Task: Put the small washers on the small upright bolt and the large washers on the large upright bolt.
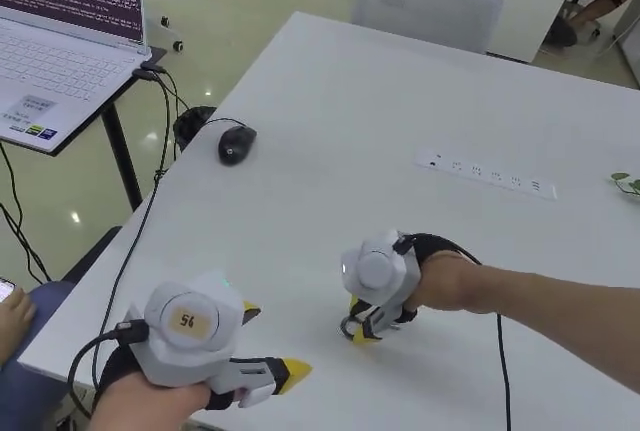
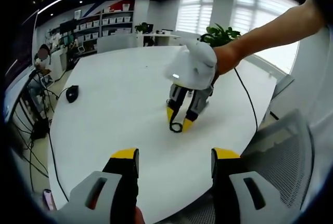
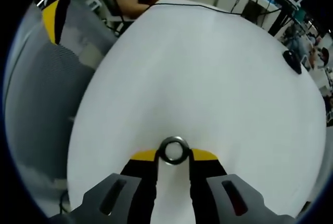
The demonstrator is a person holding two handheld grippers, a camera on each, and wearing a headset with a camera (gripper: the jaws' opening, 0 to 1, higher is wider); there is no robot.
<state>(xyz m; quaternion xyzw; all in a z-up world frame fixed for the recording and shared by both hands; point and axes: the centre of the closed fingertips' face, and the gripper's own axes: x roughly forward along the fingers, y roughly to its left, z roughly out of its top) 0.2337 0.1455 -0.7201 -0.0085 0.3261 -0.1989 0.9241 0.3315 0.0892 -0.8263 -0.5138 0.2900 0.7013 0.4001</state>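
Between the fingers (image 3: 144,156) of the right gripper (image 3: 173,155), low over the white surface (image 1: 400,101), sits a metal washer (image 3: 173,139), pinched by its rim, likely light, hard and slippery, so gripping its edges seems best, while the left gripper (image 2: 175,156) has its fingers apart.

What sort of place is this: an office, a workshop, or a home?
Most likely an office or a lab room. The white table carries a computer mouse and a power strip, an open laptop stands beside it, and a grey office chair sits at its far side.
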